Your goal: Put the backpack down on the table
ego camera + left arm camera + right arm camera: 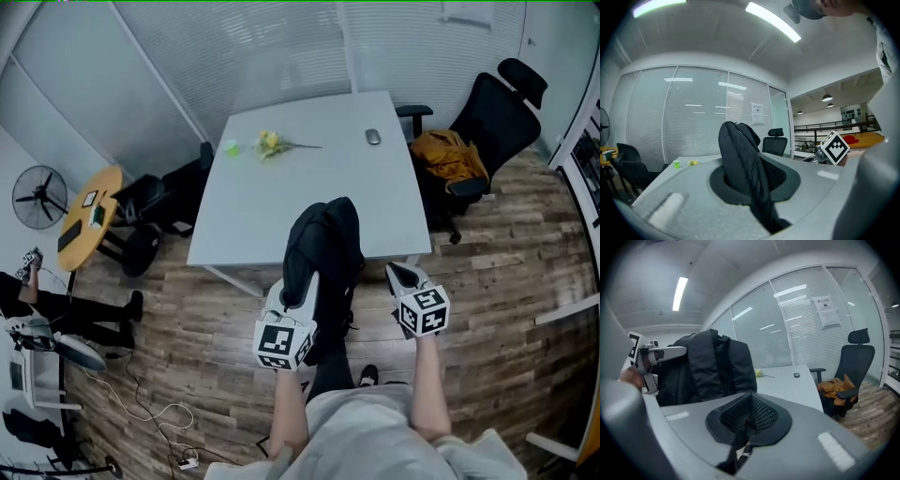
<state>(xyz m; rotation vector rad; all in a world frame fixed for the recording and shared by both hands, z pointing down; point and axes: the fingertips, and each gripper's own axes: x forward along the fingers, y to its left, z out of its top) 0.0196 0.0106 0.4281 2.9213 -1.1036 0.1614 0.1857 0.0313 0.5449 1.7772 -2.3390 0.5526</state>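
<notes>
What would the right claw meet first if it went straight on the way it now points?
Most likely the white table, just right of the black backpack; the right claw points slightly down at it. Depth is unclear.

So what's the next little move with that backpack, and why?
Probably carry the backpack forward over the table, then lower it. The jaws of the left gripper are shut on its fabric, and it hangs at the table's near edge, not yet resting on top. The flower and mouse lie at the far end, out of the way.
</notes>
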